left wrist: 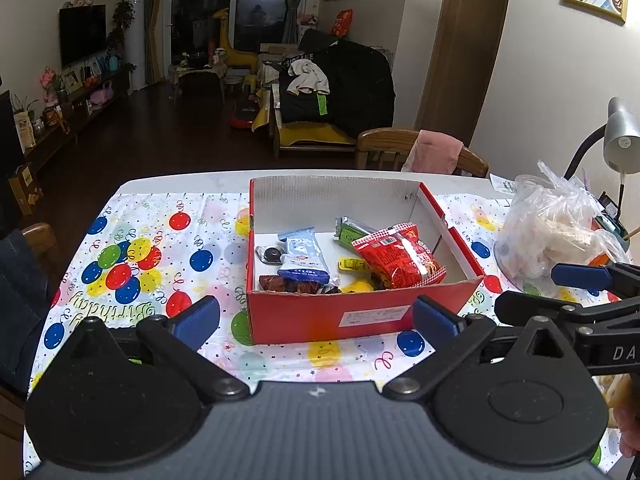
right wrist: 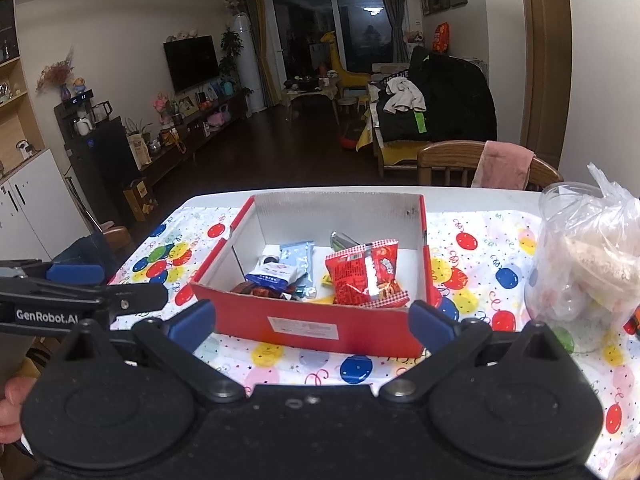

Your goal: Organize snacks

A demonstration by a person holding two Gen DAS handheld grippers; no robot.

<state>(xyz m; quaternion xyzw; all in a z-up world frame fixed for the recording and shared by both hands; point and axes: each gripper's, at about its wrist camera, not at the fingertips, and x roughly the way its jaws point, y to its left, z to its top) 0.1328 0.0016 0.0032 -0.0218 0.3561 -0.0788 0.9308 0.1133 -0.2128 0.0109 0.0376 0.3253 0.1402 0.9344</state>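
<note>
Red box point(left wrist: 360, 316) of snacks on balloon tablecloth point(left wrist: 140, 264)

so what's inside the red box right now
Inside the red box: a red snack packet, a blue-and-white packet, a green packet, a small yellow packet and a dark round snack. Anything beneath these is covered.

Table point(left wrist: 168, 182) (balloon cloth point(left wrist: 160, 248)) bears box point(left wrist: 360, 316)
</note>
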